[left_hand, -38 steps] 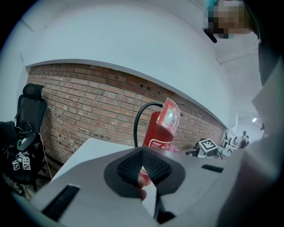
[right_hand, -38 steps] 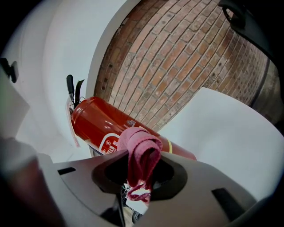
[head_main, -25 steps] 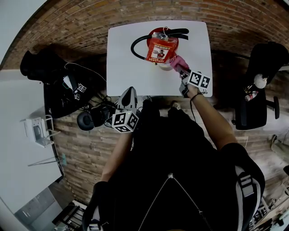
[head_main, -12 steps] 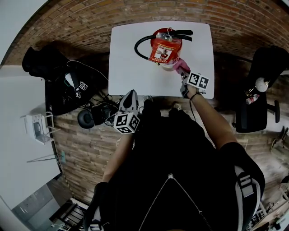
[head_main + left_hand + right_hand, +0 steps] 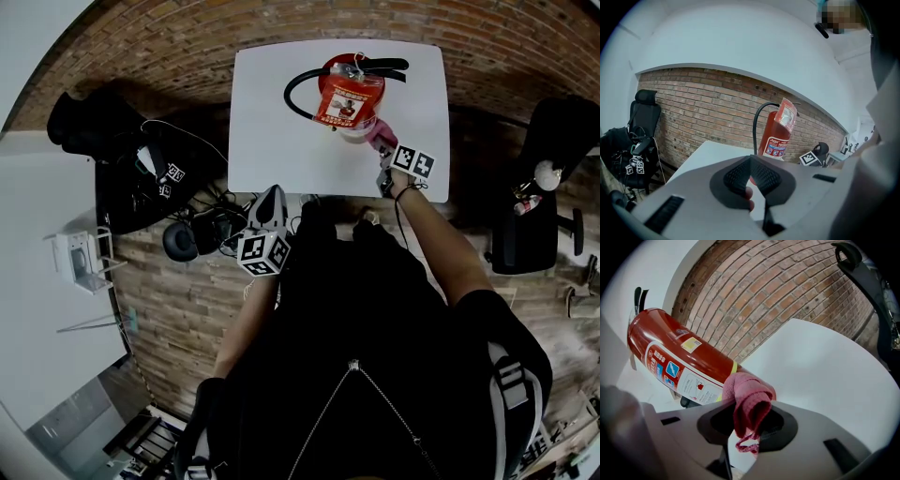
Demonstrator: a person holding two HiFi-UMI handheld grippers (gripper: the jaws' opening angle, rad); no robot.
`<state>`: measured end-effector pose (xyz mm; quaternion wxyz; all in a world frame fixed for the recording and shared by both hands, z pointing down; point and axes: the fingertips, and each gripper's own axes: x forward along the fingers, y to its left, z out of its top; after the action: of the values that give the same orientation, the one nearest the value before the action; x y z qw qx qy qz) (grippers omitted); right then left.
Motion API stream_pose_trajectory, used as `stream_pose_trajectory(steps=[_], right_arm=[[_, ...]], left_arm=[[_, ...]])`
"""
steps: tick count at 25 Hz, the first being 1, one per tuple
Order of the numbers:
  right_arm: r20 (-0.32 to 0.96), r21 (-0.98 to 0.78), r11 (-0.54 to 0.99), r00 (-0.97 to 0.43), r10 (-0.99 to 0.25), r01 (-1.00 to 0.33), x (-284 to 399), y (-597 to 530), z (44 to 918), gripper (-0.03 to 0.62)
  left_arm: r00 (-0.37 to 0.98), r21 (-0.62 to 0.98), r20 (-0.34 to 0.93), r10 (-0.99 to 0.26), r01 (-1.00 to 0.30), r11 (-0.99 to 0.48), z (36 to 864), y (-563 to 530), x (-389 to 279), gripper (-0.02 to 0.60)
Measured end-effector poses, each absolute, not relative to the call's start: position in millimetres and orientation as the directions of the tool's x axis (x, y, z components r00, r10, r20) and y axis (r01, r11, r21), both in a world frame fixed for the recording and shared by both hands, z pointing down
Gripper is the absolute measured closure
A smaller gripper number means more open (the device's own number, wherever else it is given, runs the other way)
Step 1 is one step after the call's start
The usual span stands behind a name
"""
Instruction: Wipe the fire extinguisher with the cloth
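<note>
Pink cloth (image 5: 751, 399) clamped in right gripper (image 5: 749, 419), against red fire extinguisher (image 5: 679, 352) | left gripper (image 5: 751, 168) jaws together, empty

Brick wall (image 5: 708, 108) behind white table (image 5: 272, 112); black office chair (image 5: 525, 234).

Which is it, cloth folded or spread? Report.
Folded. The pink cloth hangs doubled over in a bunch, clamped between the right gripper's jaws, its top against the extinguisher.

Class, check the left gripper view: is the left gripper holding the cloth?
No, the left gripper has its fingers together with nothing between; the pink cloth is pinched in the right gripper.
</note>
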<state>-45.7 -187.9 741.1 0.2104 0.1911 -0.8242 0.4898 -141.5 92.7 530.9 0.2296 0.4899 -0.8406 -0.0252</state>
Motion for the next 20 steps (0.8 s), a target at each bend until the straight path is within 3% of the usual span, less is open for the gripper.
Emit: stream_pose_trajectory(steps=[20], right_arm=[[0.707, -0.613, 0.344, -0.688, -0.164, -0.711, -45.0, -179.4, 823.1, 0.477]], left_arm=[[-0.362, 0.237, 0.402, -0.841, -0.846, 0.478, 524.6, 110.6, -203.3, 0.575]])
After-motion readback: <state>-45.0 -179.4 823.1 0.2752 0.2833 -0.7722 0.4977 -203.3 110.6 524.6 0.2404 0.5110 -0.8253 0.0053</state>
